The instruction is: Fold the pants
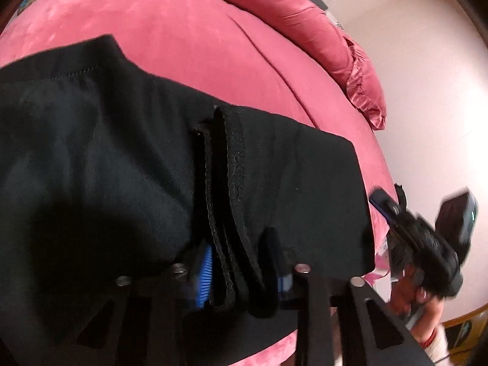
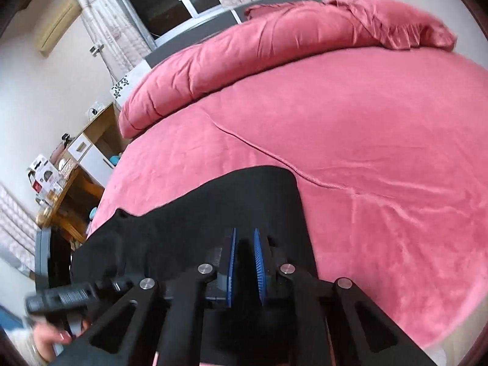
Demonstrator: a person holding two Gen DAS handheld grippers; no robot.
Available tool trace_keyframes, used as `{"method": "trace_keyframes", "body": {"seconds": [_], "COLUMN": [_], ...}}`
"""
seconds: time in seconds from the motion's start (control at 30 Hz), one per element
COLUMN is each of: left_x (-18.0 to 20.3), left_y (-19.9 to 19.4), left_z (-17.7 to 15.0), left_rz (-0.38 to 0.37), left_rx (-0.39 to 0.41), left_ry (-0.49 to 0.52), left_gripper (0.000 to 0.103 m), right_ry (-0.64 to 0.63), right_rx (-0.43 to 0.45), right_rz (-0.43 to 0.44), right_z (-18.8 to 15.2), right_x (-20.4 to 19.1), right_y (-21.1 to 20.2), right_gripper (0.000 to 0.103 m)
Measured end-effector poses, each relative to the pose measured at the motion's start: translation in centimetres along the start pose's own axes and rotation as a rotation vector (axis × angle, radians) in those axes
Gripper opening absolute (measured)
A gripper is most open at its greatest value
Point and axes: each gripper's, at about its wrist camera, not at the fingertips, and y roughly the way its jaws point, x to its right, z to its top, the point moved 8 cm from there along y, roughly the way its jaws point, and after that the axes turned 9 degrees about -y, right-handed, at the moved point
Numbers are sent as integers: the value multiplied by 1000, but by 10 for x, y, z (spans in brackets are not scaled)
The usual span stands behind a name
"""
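Item: black pants [image 1: 106,167], lying on the pink bed [image 1: 198,45] near its front edge, already doubled over at least once. The left wrist view shows several stacked cloth edges, a thick banded strip among them (waistband or hems; which cannot be told), gathered into one bundle.

Grip, left: the left tool [image 1: 241,262] is clamped on that layered bundle, its blue pads pressed against either side of the cloth. In the right wrist view the same tool appears blurred at the lower left, at the near edge of the fabric.

Grip, right: the right tool [image 2: 244,262] stands over the dark cloth with its blue pads parted by a narrow gap; dark material shows in the gap, but whether it is pinched or merely lies behind cannot be told. From the left view the right tool [image 1: 427,238] is blurred, off the cloth's right-hand corner.

Progress, as judged: the lengthwise fold looks done and the ends appear brought together, so the work is likely past its midpoint. Left to do: laying the held edge down, squaring the corners and perhaps one more fold.

Surroundings: rumpled pink duvet [image 2: 244,45] at the head of the bed; wooden shelf unit [image 2: 88,140] and window [image 2: 174,3] beyond.
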Motion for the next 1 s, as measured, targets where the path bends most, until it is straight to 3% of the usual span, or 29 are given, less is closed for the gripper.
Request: {"method": "trace_keyframes", "body": {"seconds": [0.07,0.17,0.3,0.47,0.63,0.7,0.8,0.83,0.9,1.0], "left_x": [7,8,-14,-13,-4,-4,-5,-6,-6,-7], "left_y": [-17,-39,-17,-11,-17,-18,-7,-1,14,13], "left_z": [1,-3,-16,-21,1,14,29,33,34,31], "left_rz": [-11,-43,49,55,-19,-32,5,48,130,120], "left_rx": [44,97,51,75,110,154,150,147,128,150], "left_ry": [27,16,30,99,5,-50,-53,-24,67,60], "left_gripper": [16,16,16,17,38,39,36,29,25,24], "right_ry": [-29,-77,-95,-125,-53,-63,-98,-104,-125,-161], "right_rx": [-9,-33,-97,-80,-8,17,-12,-36,-82,-49], "right_rz": [-28,-63,-100,-112,-33,-55,-95,-117,-126,-130], "right_z": [4,1,-20,-25,-18,-16,-15,-18,-28,-32], "right_x": [-1,-8,-3,-2,-9,-10,-8,-5,2,3], "right_y": [9,18,43,49,15,7,15,20,35,39], "right_gripper": [14,14,12,10,12,12,12,12,11,9]}}
